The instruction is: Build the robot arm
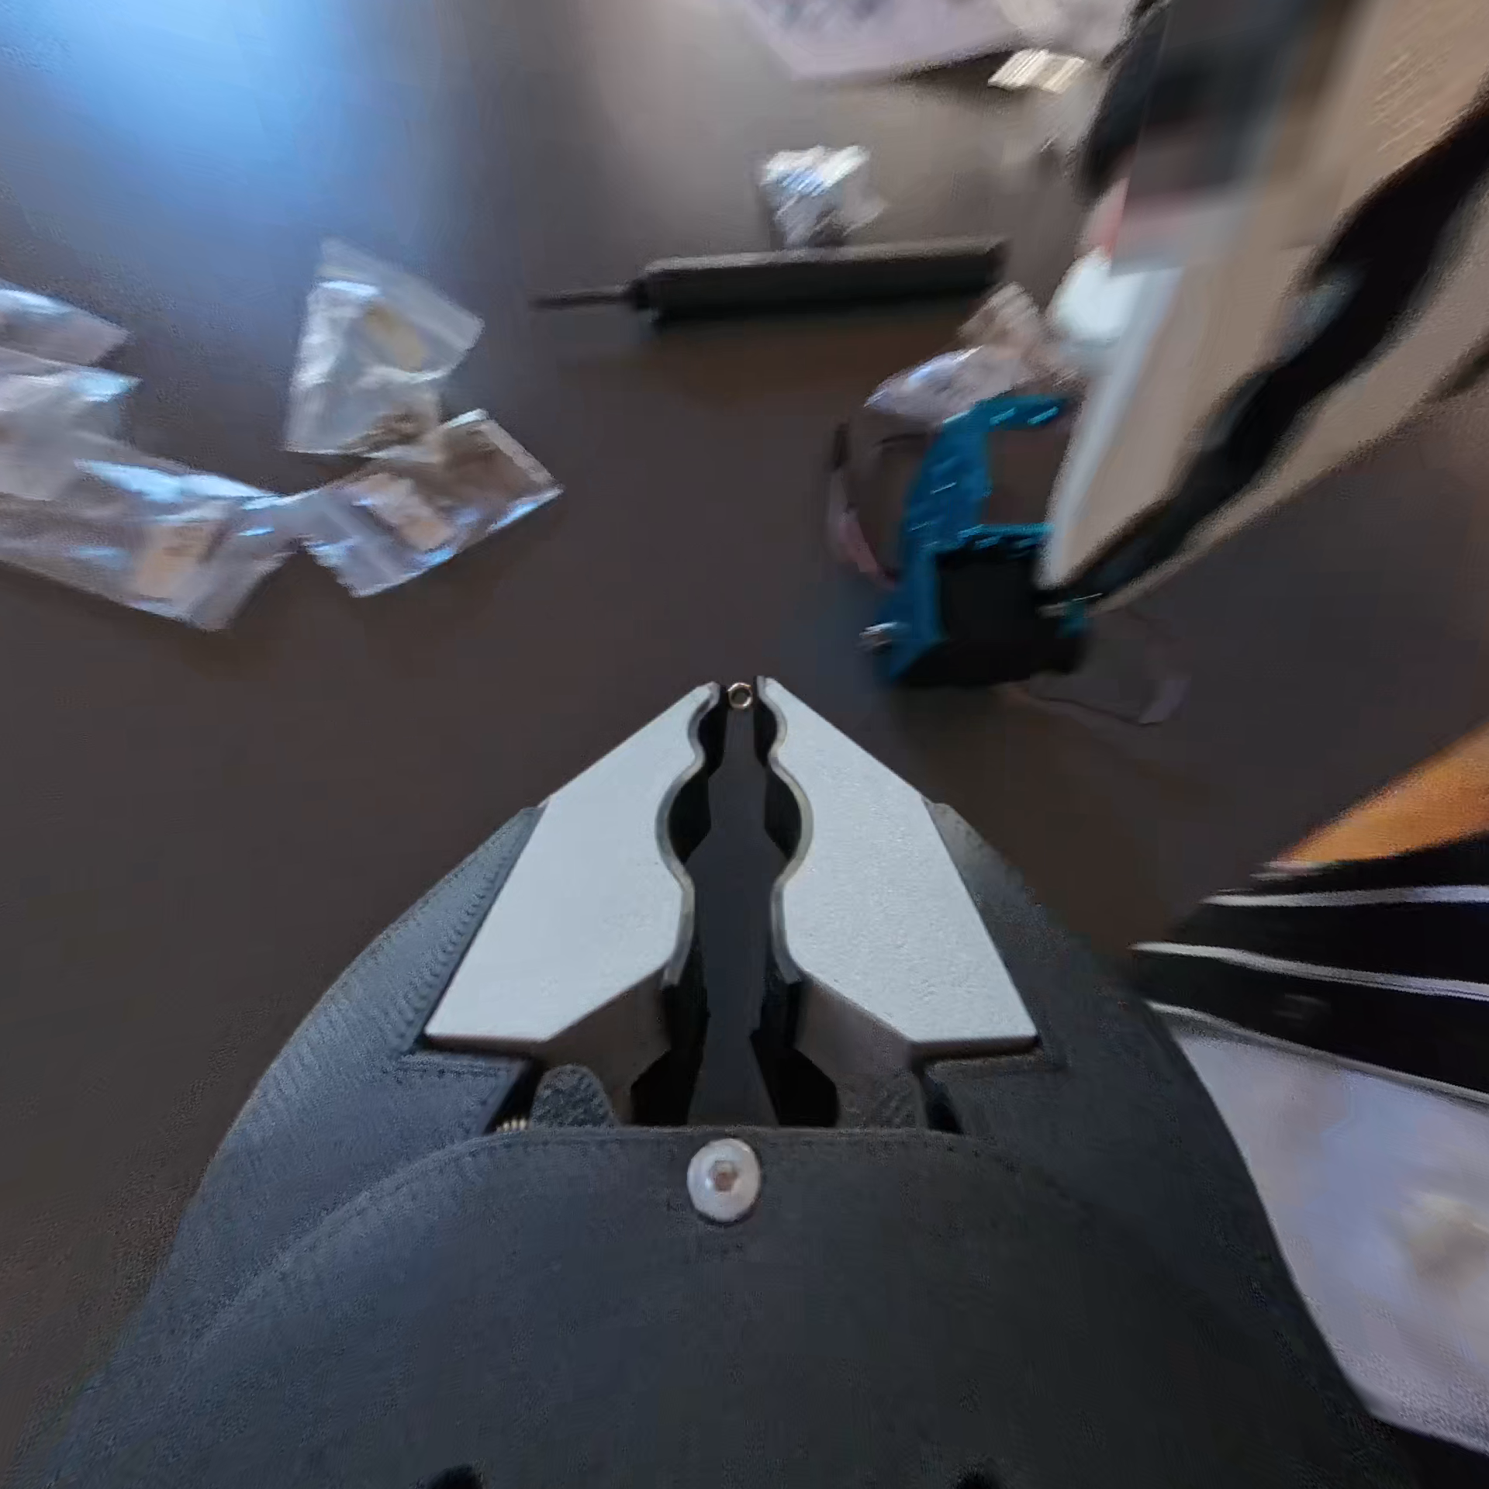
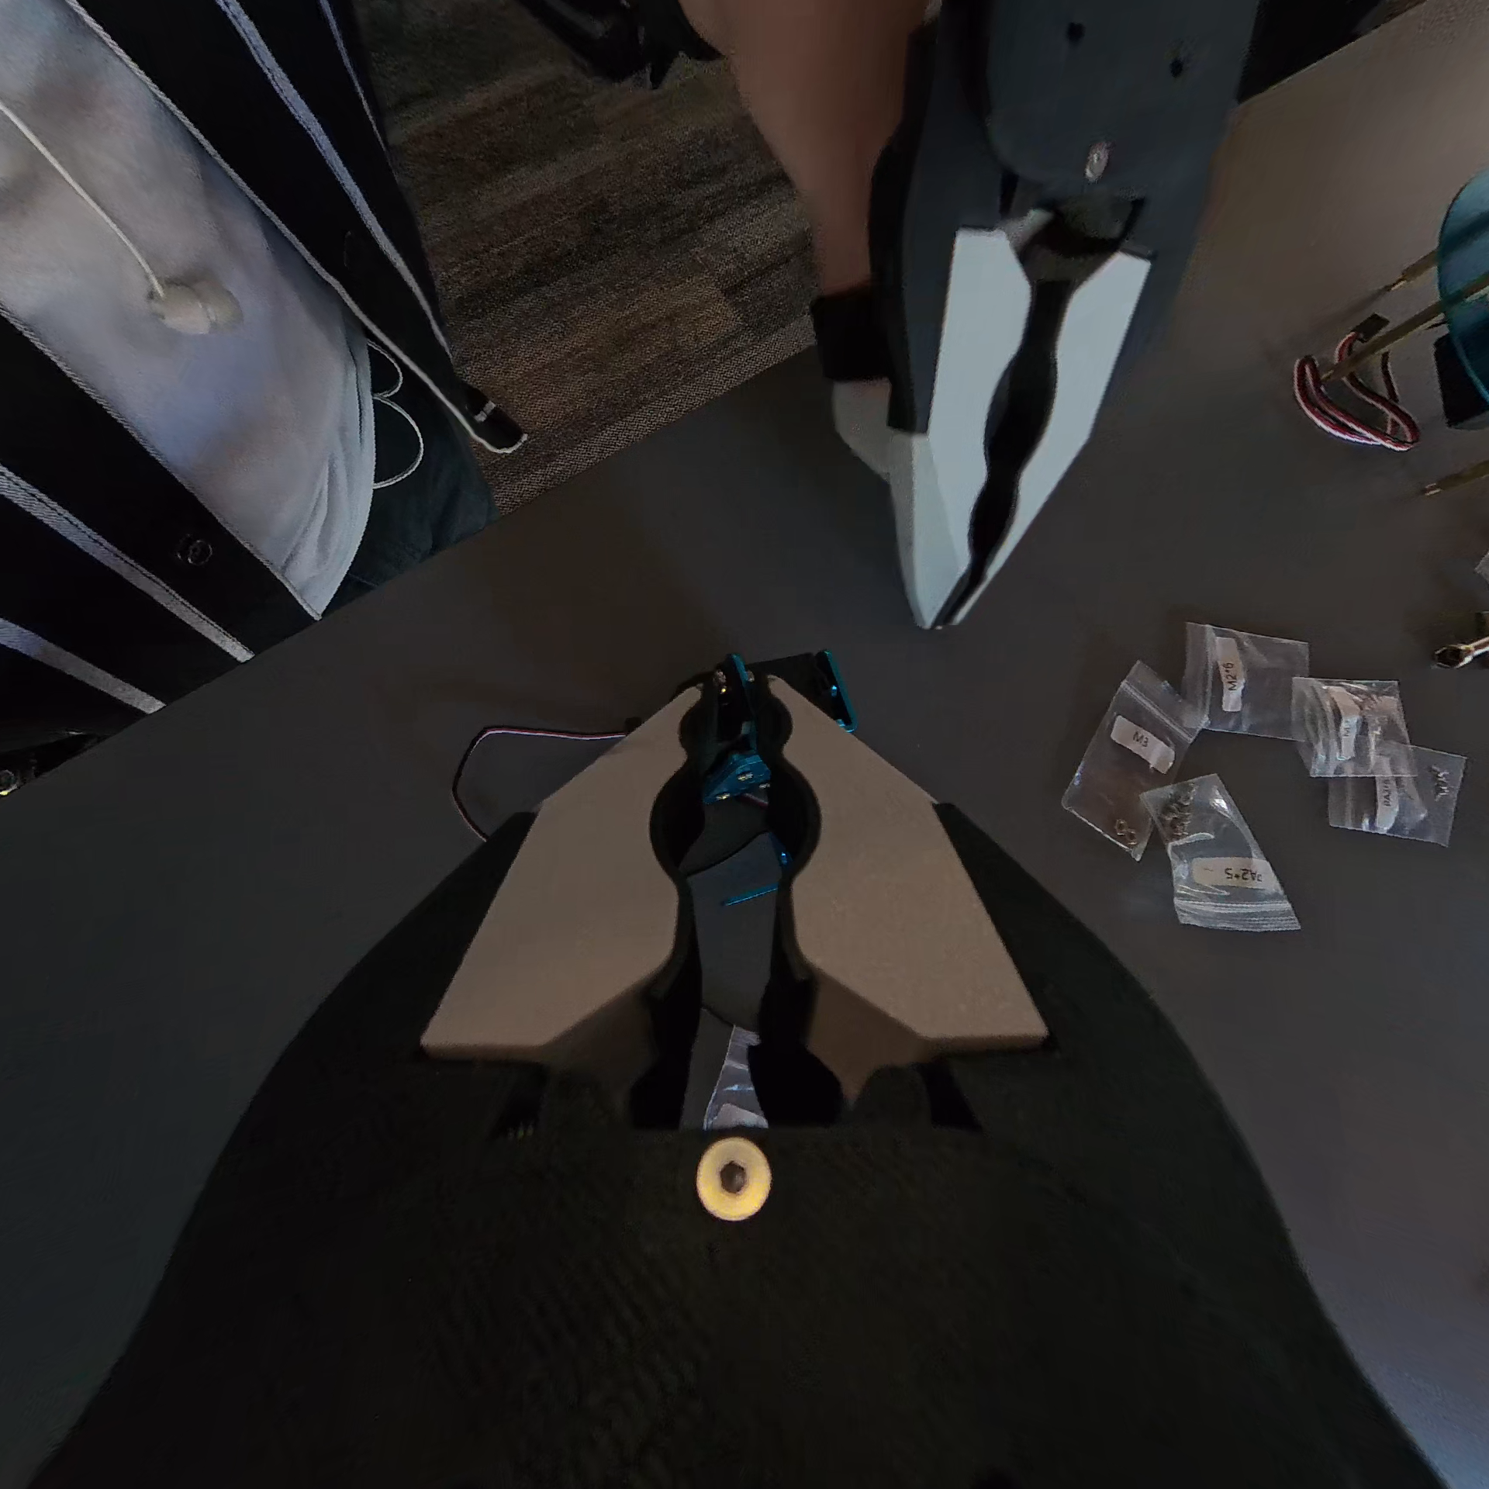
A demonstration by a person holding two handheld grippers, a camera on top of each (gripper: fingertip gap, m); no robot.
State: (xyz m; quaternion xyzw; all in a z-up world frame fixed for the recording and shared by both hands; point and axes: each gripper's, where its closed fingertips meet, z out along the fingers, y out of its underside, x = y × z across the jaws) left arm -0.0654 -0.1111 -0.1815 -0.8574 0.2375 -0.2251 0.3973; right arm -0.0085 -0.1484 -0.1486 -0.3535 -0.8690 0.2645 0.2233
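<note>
A small metal ring-like fastener (image 1: 739, 694) sits pinched at the very tips of the left gripper (image 1: 739, 686), whose grey jaws are nearly closed around it above a dark tabletop (image 1: 403, 806). Nearby, the right gripper (image 2: 737, 685) is clamped on a blue metal bracket assembly (image 2: 737, 773) with a black block and thin wires (image 2: 516, 745) trailing onto the table. Clear plastic bags of hardware (image 2: 1233, 854) lie scattered to one side, well apart from both tools, and a black screwdriver-like tool (image 1: 806, 278) rests farther back. A person in a striped black-and-white garment (image 2: 201, 322) stands at the table's edge
</note>
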